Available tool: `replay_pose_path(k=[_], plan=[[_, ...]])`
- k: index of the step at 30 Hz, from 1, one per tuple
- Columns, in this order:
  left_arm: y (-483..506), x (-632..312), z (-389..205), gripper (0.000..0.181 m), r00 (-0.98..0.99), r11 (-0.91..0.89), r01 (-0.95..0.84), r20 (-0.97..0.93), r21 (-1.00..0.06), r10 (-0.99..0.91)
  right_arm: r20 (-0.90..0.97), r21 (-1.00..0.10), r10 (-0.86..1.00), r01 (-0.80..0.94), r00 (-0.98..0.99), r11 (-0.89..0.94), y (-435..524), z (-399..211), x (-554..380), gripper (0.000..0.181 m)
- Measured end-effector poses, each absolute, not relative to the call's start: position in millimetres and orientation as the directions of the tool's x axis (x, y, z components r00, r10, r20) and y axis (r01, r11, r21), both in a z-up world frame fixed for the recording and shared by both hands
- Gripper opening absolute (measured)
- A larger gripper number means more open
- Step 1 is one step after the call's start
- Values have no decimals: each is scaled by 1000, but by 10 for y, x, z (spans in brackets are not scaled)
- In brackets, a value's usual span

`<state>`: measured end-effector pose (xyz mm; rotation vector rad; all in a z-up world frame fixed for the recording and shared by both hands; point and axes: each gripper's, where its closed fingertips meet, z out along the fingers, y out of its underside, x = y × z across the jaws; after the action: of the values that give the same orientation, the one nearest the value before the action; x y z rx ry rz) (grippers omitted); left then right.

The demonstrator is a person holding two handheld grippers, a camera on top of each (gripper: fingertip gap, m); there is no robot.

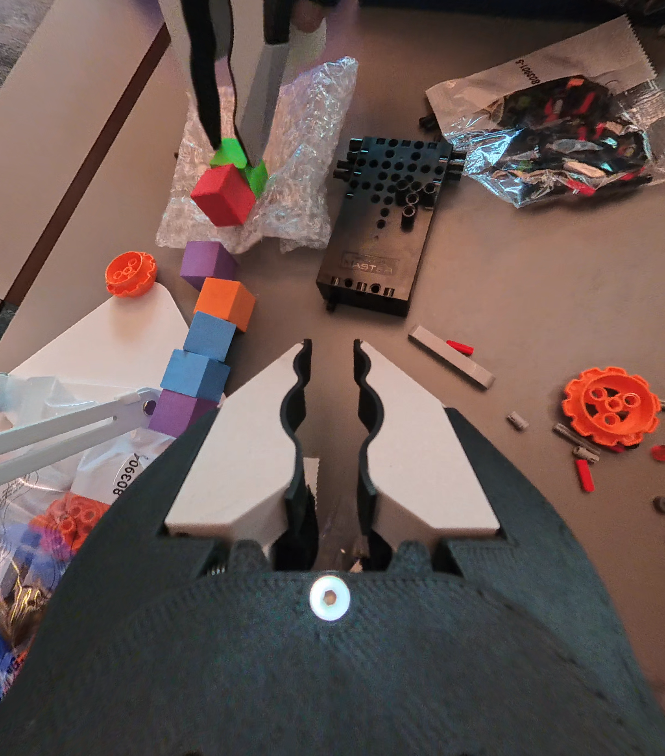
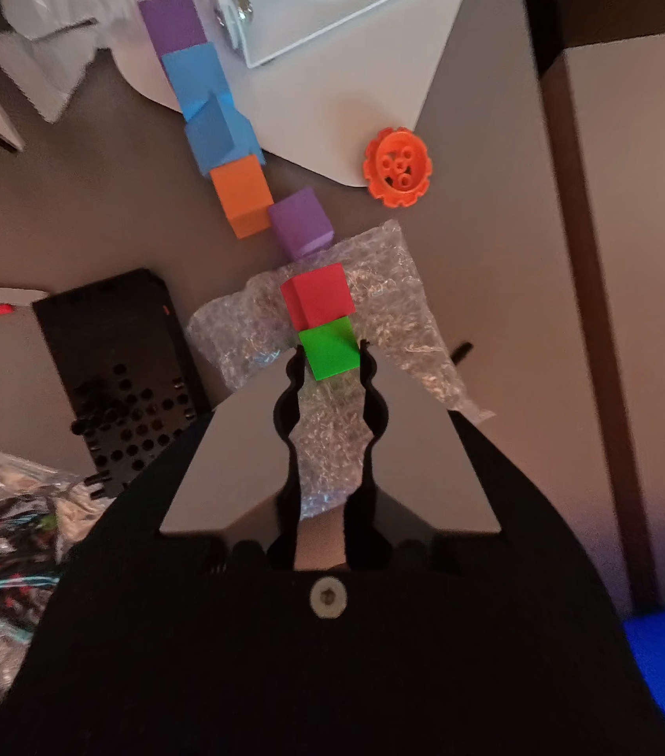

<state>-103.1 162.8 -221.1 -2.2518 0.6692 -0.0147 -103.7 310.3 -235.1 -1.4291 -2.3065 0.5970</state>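
Observation:
My right gripper (image 2: 331,348) is shut on a green cube (image 2: 330,352), held at its fingertips over a sheet of bubble wrap (image 2: 384,294). The green cube touches a red cube (image 2: 318,294) lying on the wrap. Beyond it a crooked row of cubes runs away: purple (image 2: 300,223), orange (image 2: 243,196), two blue (image 2: 220,139) and another purple (image 2: 171,24). In the left wrist view the right gripper (image 1: 236,154) comes down from the top onto the green cube (image 1: 258,178) beside the red cube (image 1: 224,196). My left gripper (image 1: 331,347) is open and empty above the bare table, right of the cube row (image 1: 208,335).
A black perforated block (image 1: 384,229) lies right of the wrap. A clear bag of small parts (image 1: 560,135) is at the far right. Orange gears (image 1: 613,403) (image 1: 130,272), a grey bar (image 1: 449,362) and small loose pieces lie about. A white lamp arm (image 1: 36,433) and another parts bag (image 1: 16,552) are at left. Left tips to right tips: about 15 cm. The cube row (image 1: 208,335) is about 8 cm from my left fingertips. The right camera catches it too, in the right wrist view (image 2: 208,136).

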Motion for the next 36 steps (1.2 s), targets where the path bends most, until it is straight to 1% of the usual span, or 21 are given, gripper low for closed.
replay_pose_path(k=[2, 7, 9, 12, 17, 19, 22, 25, 29, 31, 33, 34, 36], plan=[[1632, -1033, -2229, 19, 861, -566, -464, -196, -681, -470, 30, -534, 908, 761, -418, 368, 3094, -2372, -1051, 25], [1632, -1039, -2259, 19, 861, -575, -466, -195, -673, -470, 45, -548, 915, 755, -401, 359, 3211, -2125, -996, 25], [1636, -1027, -2267, 19, 859, -575, -467, -192, -672, -474, 55, -518, 912, 769, -406, 374, 3280, -2045, -907, 24], [1641, -1007, -2290, 19, 856, -578, -472, -190, -666, -480, 72, -443, 911, 806, -405, 393, 3407, -2073, -795, 24], [1641, -1000, -2331, 19, 855, -585, -475, -186, -658, -484, 44, -304, 899, 851, -436, 428, 3437, -2501, -699, 25], [1641, -996, -2339, 19, 855, -586, -474, -183, -657, -486, 37, -313, 901, 851, -433, 422, 3416, -2529, -722, 25], [1643, -998, -2340, 19, 855, -587, -473, -181, -657, -485, 55, -278, 898, 857, -437, 434, 3440, -2496, -686, 30], [1639, -997, -2335, 19, 855, -587, -473, -181, -657, -486, 57, -290, 894, 850, -444, 440, 3432, -2396, -683, 41], [1642, -997, -2333, 19, 856, -587, -471, -180, -659, -485, 47, -380, 895, 821, -443, 427, 3307, -2210, -842, 42], [1640, -1000, -2346, 20, 856, -590, -471, -179, -656, -485, 52, -395, 894, 813, -444, 427, 3247, -2209, -939, 43], [1639, -1005, -2353, 20, 857, -591, -471, -179, -655, -484, 15, -418, 900, 815, -436, 402, 3166, -2234, -1025, 44], [1639, -1007, -2352, 20, 857, -592, -471, -179, -655, -483, -4, -419, 904, 822, -427, 386, 3144, -2262, -1056, 44], [1638, -1007, -2346, 20, 857, -590, -470, -180, -656, -483, -19, -388, 911, 843, -413, 374, 3151, -2360, -1073, 38]])
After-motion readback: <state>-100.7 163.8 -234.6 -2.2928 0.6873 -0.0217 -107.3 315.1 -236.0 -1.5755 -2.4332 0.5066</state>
